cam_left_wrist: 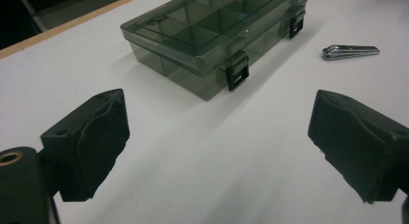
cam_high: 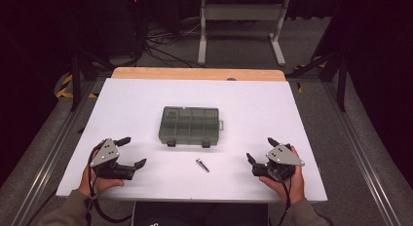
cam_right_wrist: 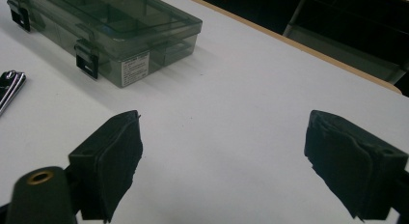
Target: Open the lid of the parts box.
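A latched, compartmented box (cam_high: pixel 190 125) is set mid-bench (cam_high: pixel 272 104), contents unclear; left claw (cam_high: pixel 131 152) and right claw (cam_high: pixel 259 150) are held wide open, empty.

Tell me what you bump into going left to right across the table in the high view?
left gripper → nail clipper → right gripper. The grey box sits farther back, above the clipper, so it has no clear place in line.

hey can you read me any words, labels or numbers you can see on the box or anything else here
Nothing can be read.
White sticker on the front wall of the box: lines of print, too small and blurred.
Embossed mark on the box lid: too faint.
Nail clipper: no text visible.
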The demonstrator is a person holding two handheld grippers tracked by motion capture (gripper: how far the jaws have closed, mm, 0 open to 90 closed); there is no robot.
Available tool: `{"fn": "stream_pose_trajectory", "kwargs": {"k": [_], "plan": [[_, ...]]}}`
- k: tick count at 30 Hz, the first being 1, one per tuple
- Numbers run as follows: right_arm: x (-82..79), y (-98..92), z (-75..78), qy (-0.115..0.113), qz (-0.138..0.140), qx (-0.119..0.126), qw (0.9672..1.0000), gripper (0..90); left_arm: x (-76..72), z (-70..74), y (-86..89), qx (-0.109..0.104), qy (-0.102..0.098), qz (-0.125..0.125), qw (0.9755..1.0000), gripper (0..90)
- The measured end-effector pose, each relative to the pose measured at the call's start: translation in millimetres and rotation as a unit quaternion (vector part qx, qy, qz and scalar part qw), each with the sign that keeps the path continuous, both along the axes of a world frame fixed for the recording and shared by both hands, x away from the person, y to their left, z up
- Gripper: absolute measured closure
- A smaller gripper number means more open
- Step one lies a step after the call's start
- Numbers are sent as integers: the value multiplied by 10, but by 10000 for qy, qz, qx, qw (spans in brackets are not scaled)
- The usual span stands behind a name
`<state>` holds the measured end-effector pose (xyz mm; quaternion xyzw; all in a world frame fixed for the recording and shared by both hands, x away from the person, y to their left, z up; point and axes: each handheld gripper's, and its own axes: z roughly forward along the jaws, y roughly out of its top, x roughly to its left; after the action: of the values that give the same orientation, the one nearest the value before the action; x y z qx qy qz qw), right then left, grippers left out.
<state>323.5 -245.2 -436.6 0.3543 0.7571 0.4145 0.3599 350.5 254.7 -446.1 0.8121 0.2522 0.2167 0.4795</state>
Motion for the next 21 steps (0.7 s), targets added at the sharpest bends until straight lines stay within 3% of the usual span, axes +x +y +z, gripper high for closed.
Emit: {"fn": "stream_pose_trajectory", "kwargs": {"k": [3,11,14,17,21], "plan": [[1,3,1,-1,25,-27,10000,139,5,-11,-26,87,-10,-27,10000,89],[43,67,2,44,63,-45,10000,156,53,-40,-38,74,91,-36,9999,103],[93,123,8,258,292,25,9992,244,140,-58,-36,19,236,9,9997,137],[166,216,-2,535,469,27,9975,277,235,-72,-51,-77,400,24,9992,184],[296,371,-10,764,704,-35,9946,297,371,-105,-118,15,563,-13,9984,239]]}}
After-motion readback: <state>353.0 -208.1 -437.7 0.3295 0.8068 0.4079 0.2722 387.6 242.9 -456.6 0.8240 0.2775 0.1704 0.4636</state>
